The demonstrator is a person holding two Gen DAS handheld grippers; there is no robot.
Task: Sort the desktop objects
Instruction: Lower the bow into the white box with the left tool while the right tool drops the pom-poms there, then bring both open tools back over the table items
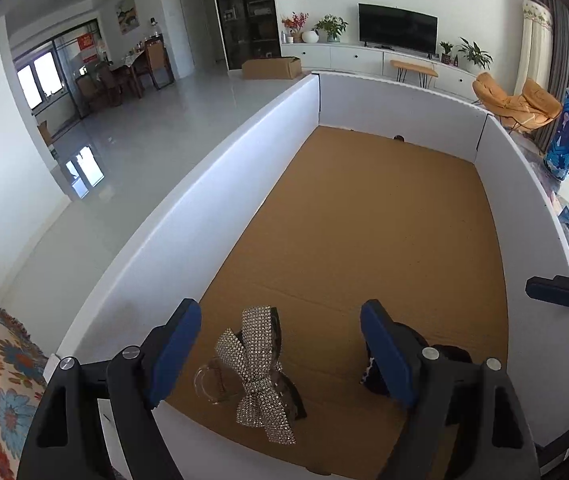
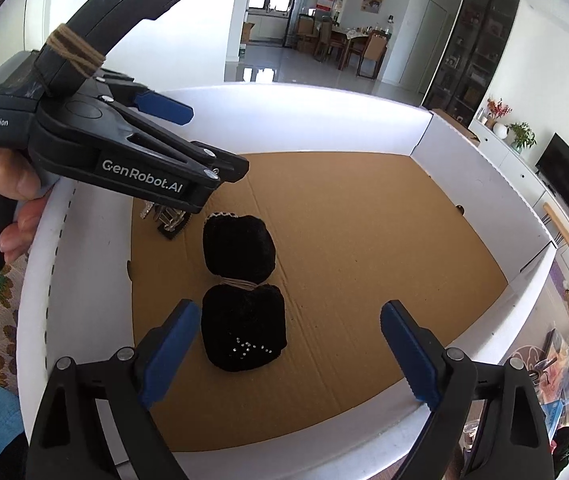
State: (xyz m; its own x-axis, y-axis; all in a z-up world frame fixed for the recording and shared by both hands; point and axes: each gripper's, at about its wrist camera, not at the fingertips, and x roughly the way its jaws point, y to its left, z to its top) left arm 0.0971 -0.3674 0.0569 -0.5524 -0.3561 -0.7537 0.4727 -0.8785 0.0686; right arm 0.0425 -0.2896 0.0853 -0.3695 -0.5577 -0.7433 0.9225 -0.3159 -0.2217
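On the cardboard floor (image 1: 364, 220) of the white-walled box: two hair accessories.
Left gripper (image 1: 280, 352) spread around the rhinestone bow clip (image 1: 258, 364); right gripper (image 2: 290, 354) spread, black velvet bow (image 2: 242, 294) between its fingers.

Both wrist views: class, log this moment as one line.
left claw: open, over rhinestone bow | right claw: open, by black bow | both bows on tray

I see the rhinestone bow clip (image 1: 260, 368) and velvet bow (image 2: 242, 294) lying side by side in the walled tray (image 2: 284, 118), near one wall.
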